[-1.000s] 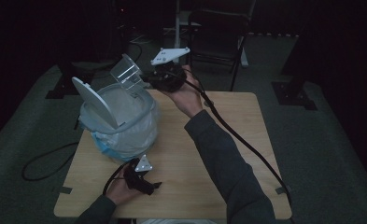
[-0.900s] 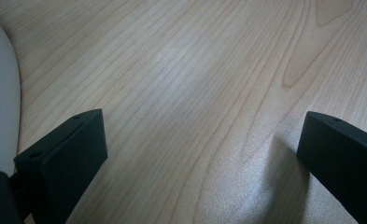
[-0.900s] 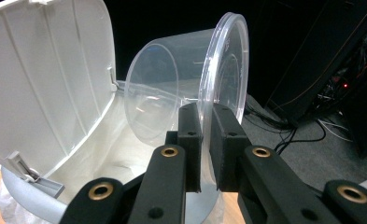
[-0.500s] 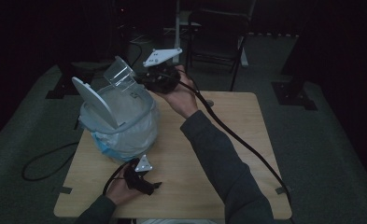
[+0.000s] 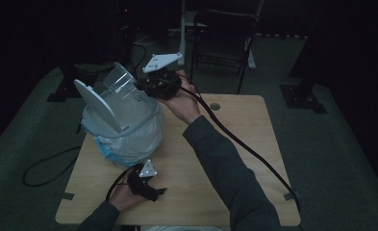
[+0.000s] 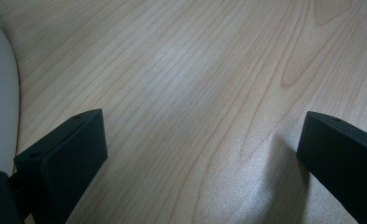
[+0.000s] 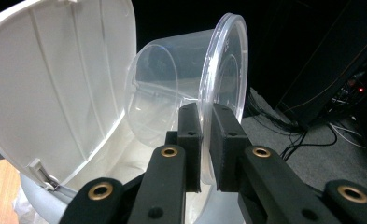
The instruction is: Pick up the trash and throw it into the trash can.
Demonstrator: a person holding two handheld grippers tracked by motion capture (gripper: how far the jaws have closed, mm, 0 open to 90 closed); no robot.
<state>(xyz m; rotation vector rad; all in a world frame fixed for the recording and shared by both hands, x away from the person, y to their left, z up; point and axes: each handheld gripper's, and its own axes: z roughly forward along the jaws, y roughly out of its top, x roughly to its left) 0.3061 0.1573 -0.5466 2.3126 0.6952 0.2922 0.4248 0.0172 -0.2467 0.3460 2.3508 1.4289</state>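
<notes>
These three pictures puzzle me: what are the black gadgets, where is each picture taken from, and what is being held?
No robot here: a person holds a two-jawed claw in each hand. The high view looks down on a wooden table. The other two pictures come from cameras riding on the claws. The right claw pinches the rim of a clear plastic container, tipped on its side over an open white bin with its lid raised and a plastic liner inside. The left claw rests low near the table's front edge, jaws wide apart, holding nothing.
</notes>
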